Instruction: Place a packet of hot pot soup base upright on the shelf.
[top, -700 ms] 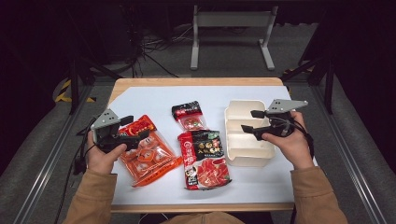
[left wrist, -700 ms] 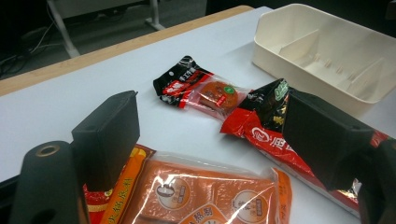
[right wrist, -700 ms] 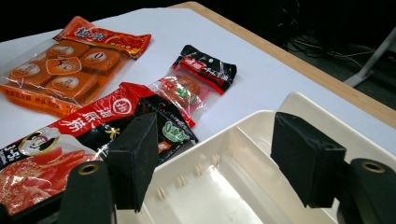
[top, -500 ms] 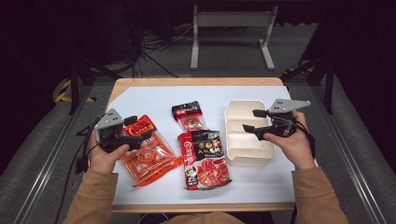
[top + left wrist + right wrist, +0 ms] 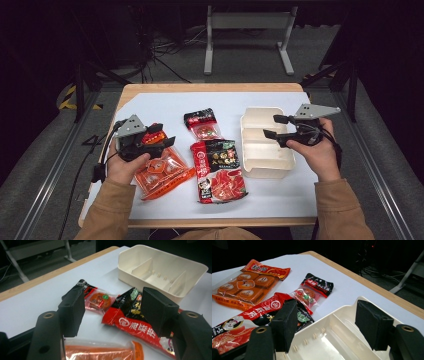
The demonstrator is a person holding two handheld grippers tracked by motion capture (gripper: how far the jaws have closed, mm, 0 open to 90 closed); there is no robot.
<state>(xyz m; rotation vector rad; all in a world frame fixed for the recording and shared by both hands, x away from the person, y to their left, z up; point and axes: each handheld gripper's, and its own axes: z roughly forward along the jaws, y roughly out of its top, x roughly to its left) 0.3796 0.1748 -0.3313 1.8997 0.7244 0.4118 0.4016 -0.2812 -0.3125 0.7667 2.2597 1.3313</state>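
My left gripper (image 5: 163, 135) hovers open over the top end of an orange snack packet (image 5: 162, 172), with nothing between its jaws. In the left gripper view the gripper (image 5: 112, 307) looks past the orange packet (image 5: 100, 351) to a small black-and-red packet (image 5: 98, 298) and a long red-and-black packet (image 5: 135, 322). My right gripper (image 5: 270, 126) stands open above the white divided tray (image 5: 265, 170). In the right gripper view the gripper (image 5: 327, 322) is spread over the tray's compartments (image 5: 342, 340), which hold nothing.
The small packet (image 5: 202, 123) and the long packet (image 5: 219, 170) lie side by side between the orange packet and the tray. A white sheet (image 5: 165, 105) covers the wooden table. Metal rails and a stand (image 5: 247, 35) lie beyond the table.
My left gripper has slid to the right, further over the orange packet. The right gripper and the packets have stayed in place.
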